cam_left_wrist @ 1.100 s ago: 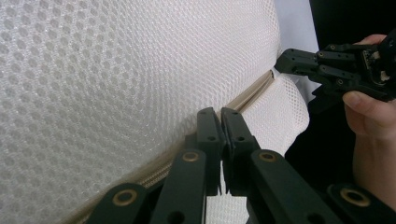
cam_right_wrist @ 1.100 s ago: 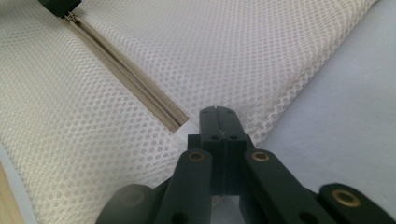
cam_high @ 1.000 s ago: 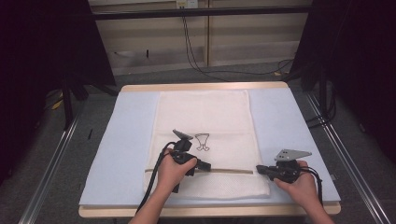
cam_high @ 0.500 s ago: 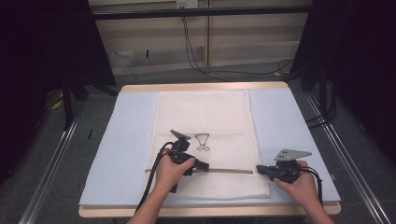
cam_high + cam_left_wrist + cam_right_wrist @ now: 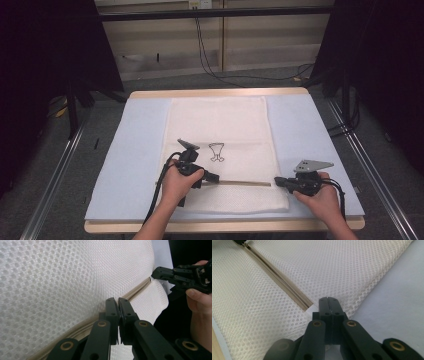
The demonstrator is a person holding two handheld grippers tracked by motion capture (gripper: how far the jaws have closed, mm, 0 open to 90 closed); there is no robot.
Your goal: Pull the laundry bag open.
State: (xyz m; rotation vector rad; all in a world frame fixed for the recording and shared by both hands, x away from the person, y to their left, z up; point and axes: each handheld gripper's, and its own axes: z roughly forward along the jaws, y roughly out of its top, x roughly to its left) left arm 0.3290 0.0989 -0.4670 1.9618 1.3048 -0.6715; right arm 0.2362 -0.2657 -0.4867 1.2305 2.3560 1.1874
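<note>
A white mesh bag (image 5: 220, 125) lies flat on a pale blue mat (image 5: 135, 140). A beige zipper (image 5: 245, 182) runs across its near end. My left gripper (image 5: 216, 177) rests on the zipper's left part, jaws shut, with the metal slider (image 5: 245, 243) right at its tip. In the left gripper view the jaws (image 5: 117, 300) cover the pull. My right gripper (image 5: 276, 181) is shut on the bag's right edge beside the zipper's end (image 5: 308, 307), and it appears farther off in the left gripper view (image 5: 156, 273).
A small black clip-like shape (image 5: 216, 151) lies on the bag just beyond the left gripper. The mat covers a wooden table (image 5: 220, 226) whose front edge is close to both hands. Metal rails and cables run along the floor on both sides.
</note>
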